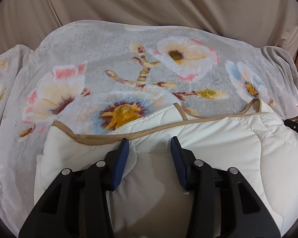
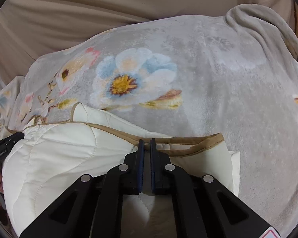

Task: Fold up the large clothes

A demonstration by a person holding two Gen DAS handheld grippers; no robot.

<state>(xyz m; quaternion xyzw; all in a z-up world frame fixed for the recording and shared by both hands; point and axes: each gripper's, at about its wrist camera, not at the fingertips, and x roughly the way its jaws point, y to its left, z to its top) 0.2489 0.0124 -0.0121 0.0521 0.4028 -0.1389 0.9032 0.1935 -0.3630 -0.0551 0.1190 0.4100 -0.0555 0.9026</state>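
Both tools sit low in their own views above a cream quilted garment [image 1: 208,144] with tan binding along its edge. From the left wrist camera, the left tool [image 1: 150,141] has its blue-padded fingers [image 1: 121,158] spread wide apart, with cream fabric showing between them and nothing pinched; their tips reach up to the tan binding [image 1: 149,132] that crosses the middle of the frame. From the right wrist camera, the right tool [image 2: 147,140] has its fingers [image 2: 141,158] drawn nearly together with only a narrow slit left, and the tips lie right at the tan binding [image 2: 188,142]; whether a fold of fabric is caught in that slit cannot be told. The garment fills the lower centre and lower right of the left view and the lower left and centre of the right view, lying bunched and puffy in layers. It rests on a grey plush blanket [image 1: 101,45] printed with large pink, cream and blue flowers, which spreads across the middle of both frames. Behind the blanket, a beige sheet [image 1: 129,2] with soft creases fills the top of each frame. At the left edge of the right view, the black body of the left tool [image 2: 6,144] pokes out beside the garment.
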